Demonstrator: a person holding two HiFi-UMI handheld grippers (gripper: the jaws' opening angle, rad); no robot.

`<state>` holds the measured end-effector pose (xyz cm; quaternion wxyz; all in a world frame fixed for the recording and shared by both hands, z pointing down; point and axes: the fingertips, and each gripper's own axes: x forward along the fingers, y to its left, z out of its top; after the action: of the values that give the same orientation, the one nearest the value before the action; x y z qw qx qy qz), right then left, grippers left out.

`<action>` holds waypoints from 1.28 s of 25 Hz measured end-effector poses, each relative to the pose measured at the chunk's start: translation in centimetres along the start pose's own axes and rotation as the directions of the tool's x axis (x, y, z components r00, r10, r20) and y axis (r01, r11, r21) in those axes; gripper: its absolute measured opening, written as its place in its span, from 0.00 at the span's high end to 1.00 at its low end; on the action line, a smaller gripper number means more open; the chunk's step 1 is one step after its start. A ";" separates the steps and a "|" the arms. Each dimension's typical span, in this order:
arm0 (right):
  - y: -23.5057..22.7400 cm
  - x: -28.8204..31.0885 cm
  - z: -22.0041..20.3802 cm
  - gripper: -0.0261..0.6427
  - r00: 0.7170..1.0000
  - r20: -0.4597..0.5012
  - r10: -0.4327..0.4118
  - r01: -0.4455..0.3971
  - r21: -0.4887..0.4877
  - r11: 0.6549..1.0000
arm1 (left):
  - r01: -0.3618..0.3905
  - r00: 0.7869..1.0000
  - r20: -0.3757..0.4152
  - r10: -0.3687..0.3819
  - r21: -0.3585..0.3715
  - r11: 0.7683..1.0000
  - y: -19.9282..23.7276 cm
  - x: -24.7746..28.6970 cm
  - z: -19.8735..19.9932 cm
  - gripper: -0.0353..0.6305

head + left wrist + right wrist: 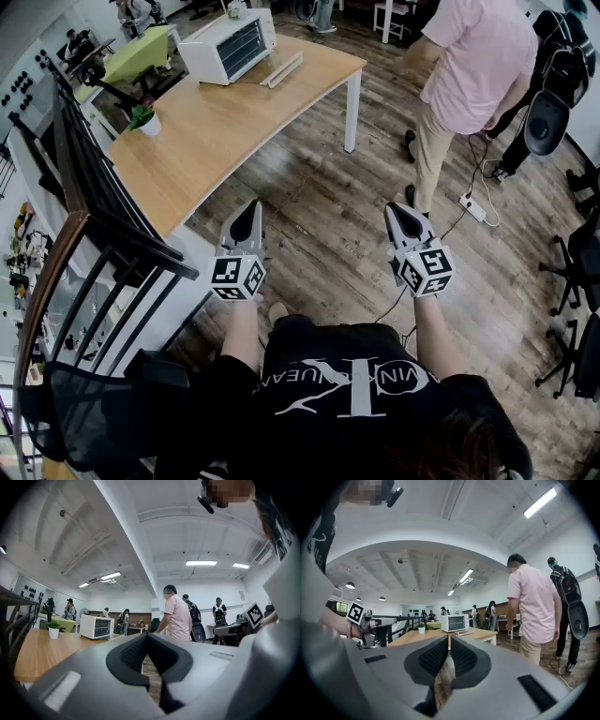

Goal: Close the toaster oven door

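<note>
The white toaster oven (230, 45) stands at the far end of a long wooden table (216, 131), its door (283, 68) lying open and flat in front of it. Both grippers are held over the floor, well short of the table's near end. My left gripper (250, 210) is shut with nothing in it, and so is my right gripper (395, 212). The left gripper view has the oven (96, 626) small and far beyond the shut left gripper (146, 637). The right gripper view also shows the oven (455, 623) in the distance past the shut right gripper (448, 640).
A person in a pink shirt (469, 66) stands on the wood floor to the right of the table. A small potted plant (145, 119) sits on the table's left edge. A black railing (103, 216) runs along the left. A power strip (472, 208) and cable lie on the floor.
</note>
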<state>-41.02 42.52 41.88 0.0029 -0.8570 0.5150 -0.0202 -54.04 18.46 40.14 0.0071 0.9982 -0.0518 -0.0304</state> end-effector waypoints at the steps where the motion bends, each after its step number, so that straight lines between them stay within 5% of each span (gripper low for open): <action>1: -0.1 -0.1 0.1 0.92 1.000 0.000 -0.002 0.002 -0.001 1.000 | -0.004 1.000 -0.001 0.004 -0.001 1.000 0.1 0.0 0.0 0.96; 21: -5.2 0.2 0.5 0.93 0.997 0.039 -0.064 0.061 0.061 0.996 | 0.045 0.997 -0.060 -0.043 0.025 0.999 -1.6 4.2 -0.6 0.96; 32: -12.2 6.4 0.5 0.93 0.993 0.045 -0.106 0.100 0.110 0.989 | 0.057 0.993 -0.103 -0.057 -0.002 0.998 2.0 14.2 -2.1 0.96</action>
<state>-27.26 42.55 41.88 0.0612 -0.8813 0.4679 -0.0263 -40.02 15.00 41.47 0.0086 0.9995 -0.0226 0.0208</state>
